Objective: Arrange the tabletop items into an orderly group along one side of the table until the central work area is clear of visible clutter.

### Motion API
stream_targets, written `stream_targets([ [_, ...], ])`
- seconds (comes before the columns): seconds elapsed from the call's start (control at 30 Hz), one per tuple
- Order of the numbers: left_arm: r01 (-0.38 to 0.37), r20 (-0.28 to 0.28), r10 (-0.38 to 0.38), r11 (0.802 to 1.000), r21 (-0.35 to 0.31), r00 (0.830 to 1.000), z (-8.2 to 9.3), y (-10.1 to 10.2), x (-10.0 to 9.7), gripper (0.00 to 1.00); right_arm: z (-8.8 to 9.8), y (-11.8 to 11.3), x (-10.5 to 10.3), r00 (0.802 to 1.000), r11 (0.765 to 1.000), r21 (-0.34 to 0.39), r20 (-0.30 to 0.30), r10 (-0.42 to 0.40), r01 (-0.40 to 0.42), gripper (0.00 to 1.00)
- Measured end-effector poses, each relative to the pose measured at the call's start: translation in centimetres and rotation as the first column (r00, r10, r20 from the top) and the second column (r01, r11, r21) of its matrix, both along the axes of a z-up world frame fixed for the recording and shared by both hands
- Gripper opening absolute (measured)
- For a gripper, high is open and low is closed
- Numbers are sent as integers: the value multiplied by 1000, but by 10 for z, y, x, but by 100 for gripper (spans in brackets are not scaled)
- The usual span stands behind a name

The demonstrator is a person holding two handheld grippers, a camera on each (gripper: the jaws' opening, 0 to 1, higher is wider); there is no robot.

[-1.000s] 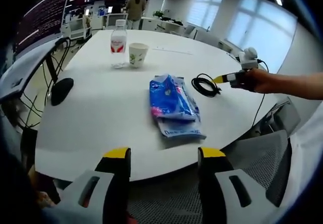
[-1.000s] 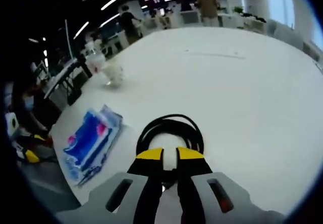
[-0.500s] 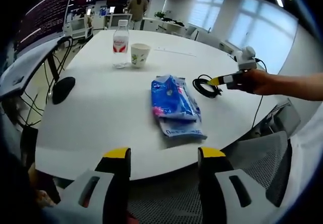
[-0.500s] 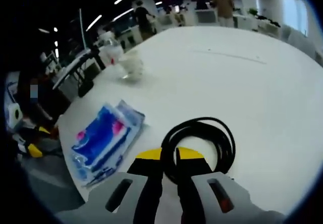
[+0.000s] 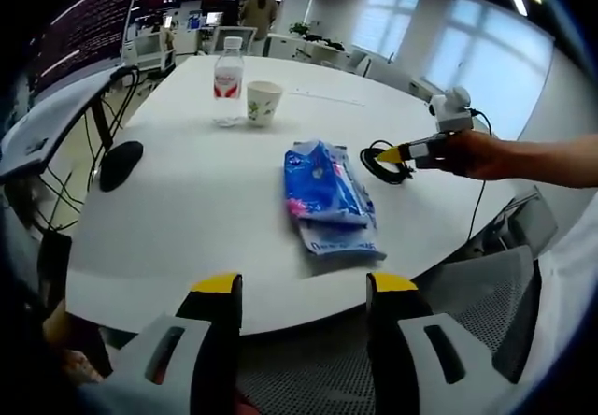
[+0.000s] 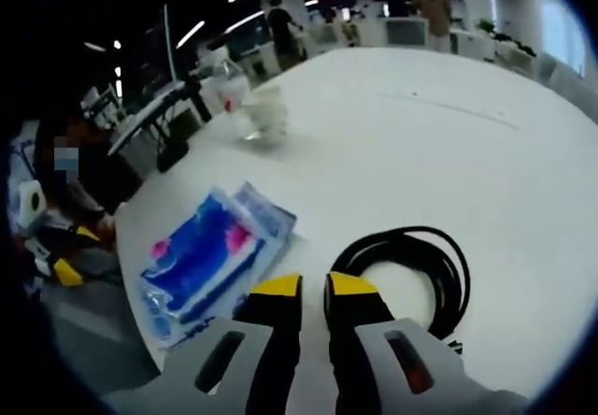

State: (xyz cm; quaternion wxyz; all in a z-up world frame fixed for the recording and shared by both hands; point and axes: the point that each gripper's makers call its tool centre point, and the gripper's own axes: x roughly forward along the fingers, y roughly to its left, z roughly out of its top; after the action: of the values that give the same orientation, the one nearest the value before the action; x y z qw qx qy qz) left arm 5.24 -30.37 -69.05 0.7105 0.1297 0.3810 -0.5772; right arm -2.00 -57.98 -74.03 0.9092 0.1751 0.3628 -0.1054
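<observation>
Now the left hand-held gripper [image 5: 304, 293] hangs off the near edge of the round white counter [image 5: 187, 200], its yellow-tipped jaws spread wide and grasping nothing. A blue and pink plastic packet [image 5: 329, 198] lies flat near the counter's middle. Just beside it, toward the right, sits a coiled black cable [image 5: 383, 161], and the right hand-held gripper [image 5: 388, 154], carried by a person's hand [image 5: 467, 153], has its tips at the coil. In the right gripper view, that gripper's jaws [image 6: 303, 284] stand nearly closed with a thin gap, resting at the coil's [image 6: 416, 270] edge; whether they pinch the cable cannot be told. Farther back, a clear plastic water bottle [image 5: 227, 80] with a red label stands upright, just beside a white paper cup [image 5: 263, 102]. A black computer mouse [image 5: 121, 164] lies near the left edge.
</observation>
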Motion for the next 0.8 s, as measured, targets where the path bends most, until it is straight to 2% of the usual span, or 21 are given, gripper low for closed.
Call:
stream_targets([
  [0.2, 12, 15, -12, 1000, 1, 1000, 1, -5, 3, 53, 2, 14, 15, 997, 997, 14, 8, 76, -76, 14],
  [0.4, 14, 42, -13, 999, -29, 999, 14, -18, 13, 54, 6, 23, 32, 988, 989, 0, 13, 151, -151, 18],
  [0.5, 19, 53, -18, 999, -34, 998, 18, -21, 17, 54, 6, 30, 39, 979, 979, -12, -6, 205, -205, 20],
  [0.7, 15, 61, -13, 999, -37, 998, 20, -25, 22, 54, 6, 38, 55, 967, 967, -14, -2, 254, -254, 21],
  [0.8, 17, 64, -14, 999, -39, 998, 22, -29, 24, 54, 2, 43, 63, 955, 955, -25, -28, 295, -295, 21],
])
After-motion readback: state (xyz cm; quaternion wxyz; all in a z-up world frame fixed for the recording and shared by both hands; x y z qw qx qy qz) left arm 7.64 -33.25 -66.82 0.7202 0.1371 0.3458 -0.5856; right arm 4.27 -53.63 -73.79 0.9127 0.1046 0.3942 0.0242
